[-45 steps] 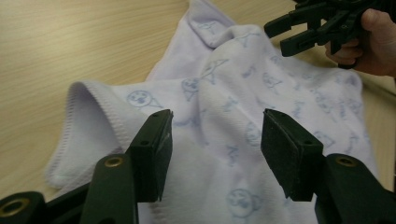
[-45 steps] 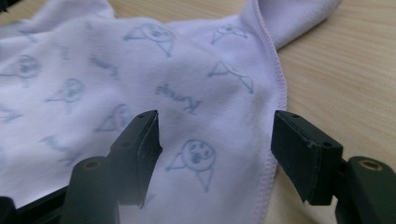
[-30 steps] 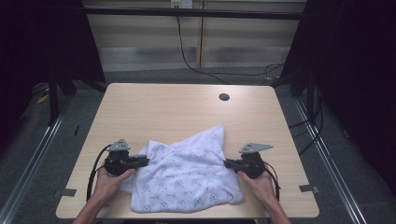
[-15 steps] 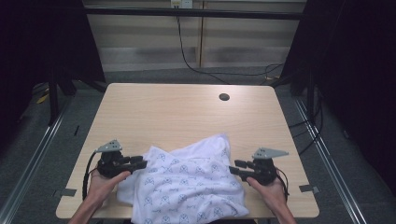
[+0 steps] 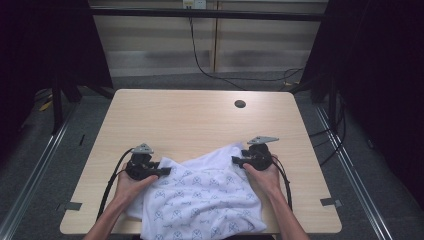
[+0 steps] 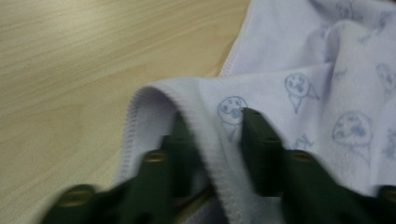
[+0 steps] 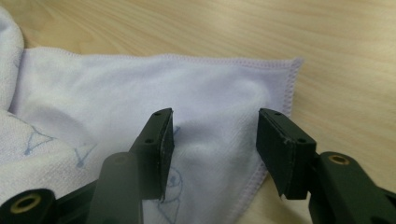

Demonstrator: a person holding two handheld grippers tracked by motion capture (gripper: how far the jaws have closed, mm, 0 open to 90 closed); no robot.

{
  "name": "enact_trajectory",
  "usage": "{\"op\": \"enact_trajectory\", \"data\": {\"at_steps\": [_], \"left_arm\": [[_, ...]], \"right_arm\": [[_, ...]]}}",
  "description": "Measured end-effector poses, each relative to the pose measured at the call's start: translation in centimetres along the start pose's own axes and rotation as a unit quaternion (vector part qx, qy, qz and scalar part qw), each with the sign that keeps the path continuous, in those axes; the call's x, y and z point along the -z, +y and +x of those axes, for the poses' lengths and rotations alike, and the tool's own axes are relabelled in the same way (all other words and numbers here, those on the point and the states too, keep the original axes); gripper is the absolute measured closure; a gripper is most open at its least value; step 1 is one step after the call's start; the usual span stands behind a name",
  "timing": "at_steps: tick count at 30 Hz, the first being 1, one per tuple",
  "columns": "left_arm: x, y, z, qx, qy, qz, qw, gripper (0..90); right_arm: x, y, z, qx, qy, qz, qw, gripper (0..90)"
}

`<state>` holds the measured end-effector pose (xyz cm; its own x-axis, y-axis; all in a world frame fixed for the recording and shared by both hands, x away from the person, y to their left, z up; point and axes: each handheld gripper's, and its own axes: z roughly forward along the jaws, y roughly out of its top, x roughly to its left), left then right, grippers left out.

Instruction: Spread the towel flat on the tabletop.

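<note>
Entry, white cloth [image 5: 200,200]: lying crumpled at the near edge of the table [image 5: 190,120], spilling over that edge toward the person, having slid nearer to it than a second ago, when spread wider across the near half. Entry, left gripper [image 5: 168,171]: working at the near left of the table, jaws just closing around a rolled hem of the cloth, one finger on either side of the fold; not telling yet whether pressing it or merely bracketing it. Entry, right gripper [image 5: 234,160]: sitting at the near right of the table, jaws just opening, fingers standing spread over a flat corner of the cloth, pinching nothing, the earlier side grip being given up. Reading for the work in hand: judging this as a regrip, both hands hunting fresh hold points on hem and corner, probably for spreading or folding on the table. Markings: showing a repeated pale blue print of small round-headed figures; bearing no brand, label or legible writing on the cloth, grippers or table.
</note>
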<state>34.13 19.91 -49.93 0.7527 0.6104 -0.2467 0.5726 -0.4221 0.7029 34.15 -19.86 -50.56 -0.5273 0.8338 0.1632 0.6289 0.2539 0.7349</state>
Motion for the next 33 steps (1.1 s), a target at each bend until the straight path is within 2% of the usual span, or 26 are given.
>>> {"op": "enact_trajectory", "data": {"at_steps": [2,3,5,6,7,10,11,12,13,16,17,18,19,21,22,24,25,26,27,29,30,32,33], "left_arm": [[0.2,0.0,0.4,0.008,-0.012,-0.007,0.9999,83.8],[0.4,0.1,0.6,0.013,-0.012,-0.013,0.9998,86.9],[0.5,0.2,0.9,0.019,-0.013,-0.020,0.9995,87.8],[0.6,0.5,1.4,0.032,-0.007,-0.035,0.9988,87.8],[0.7,0.7,1.6,0.038,-0.008,-0.043,0.9983,88.0],[0.8,1.5,2.0,0.038,-0.005,-0.057,0.9976,88.1],[1.0,1.9,2.2,0.041,-0.003,-0.065,0.9970,88.1],[1.5,2.8,2.6,0.049,-0.010,-0.087,0.9950,88.1],[1.8,3.3,2.7,0.049,-0.010,-0.098,0.9939,88.1],[2.6,4.8,2.7,0.048,-0.011,-0.114,0.9923,88.1],[3.6,6.4,2.5,0.037,-0.004,-0.138,0.9897,88.1],[4.2,7.2,2.4,0.035,-0.009,-0.151,0.9879,88.1],[4.8,8.2,2.2,0.024,-0.003,-0.158,0.9871,88.1],[5.9,9.9,1.7,0.007,0.003,-0.177,0.9841,88.1],[6.4,10.7,1.4,0.001,0.010,-0.184,0.9829,88.1],[7.7,12.1,0.8,-0.014,0.011,-0.203,0.9789,88.1],[8.4,12.7,0.5,-0.025,0.020,-0.211,0.9770,88.1],[9.2,13.1,0.2,-0.029,0.017,-0.226,0.9735,88.1],[9.8,13.2,-0.1,-0.031,0.006,-0.236,0.9712,88.1],[10.7,13.0,-1.0,-0.044,0.008,-0.246,0.9681,88.1],[11.0,12.5,-1.4,-0.045,0.001,-0.250,0.9673,88.1],[11.2,11.1,-2.2,-0.048,-0.003,-0.247,0.9677,88.1],[11.1,10.3,-2.4,-0.047,-0.004,-0.241,0.9693,88.1]], "right_arm": [[-0.1,-0.2,0.2,0.008,-0.006,0.000,0.9999,53.6],[-0.1,-0.2,0.3,0.009,-0.003,0.002,1.0000,63.6],[-0.1,-0.1,0.3,0.012,-0.003,0.008,0.9999,79.7],[-0.1,-0.1,0.3,0.012,-0.003,0.008,0.9999,79.7],[-0.1,-0.1,0.1,0.007,0.001,0.010,0.9999,85.3],[0.0,0.2,-0.4,-0.008,0.002,0.002,1.0000,87.2],[0.2,0.4,-0.7,-0.018,0.006,-0.011,0.9998,87.4],[0.9,1.1,-1.3,-0.030,0.013,-0.032,0.9990,87.5],[1.2,1.6,-1.6,-0.038,0.015,-0.039,0.9984,87.6],[2.8,3.7,-2.1,-0.042,0.014,-0.072,0.9964,87.5],[3.4,4.4,-2.2,-0.047,0.016,-0.083,0.9953,87.5],[4.0,5.2,-2.3,-0.042,0.010,-0.092,0.9948,87.5],[4.5,6.0,-2.5,-0.042,0.009,-0.099,0.9942,87.6],[5.8,7.5,-2.8,-0.038,0.000,-0.116,0.9925,87.6],[6.6,8.3,-3.0,-0.039,0.004,-0.129,0.9909,87.6],[8.3,9.9,-3.1,-0.034,-0.002,-0.150,0.9881,87.6],[9.2,10.7,-3.2,-0.028,-0.003,-0.160,0.9868,87.6],[10.2,11.4,-3.1,-0.023,-0.006,-0.172,0.9848,87.6],[11.2,11.9,-3.0,-0.019,-0.003,-0.188,0.9820,87.6],[13.0,12.4,-2.6,-0.008,0.001,-0.208,0.9782,87.6],[13.7,12.4,-2.2,-0.004,0.006,-0.214,0.9768,87.6],[14.5,11.7,-1.4,0.008,0.016,-0.218,0.9758,87.6],[14.7,11.0,-0.9,0.014,0.023,-0.213,0.9766,87.6]]}}
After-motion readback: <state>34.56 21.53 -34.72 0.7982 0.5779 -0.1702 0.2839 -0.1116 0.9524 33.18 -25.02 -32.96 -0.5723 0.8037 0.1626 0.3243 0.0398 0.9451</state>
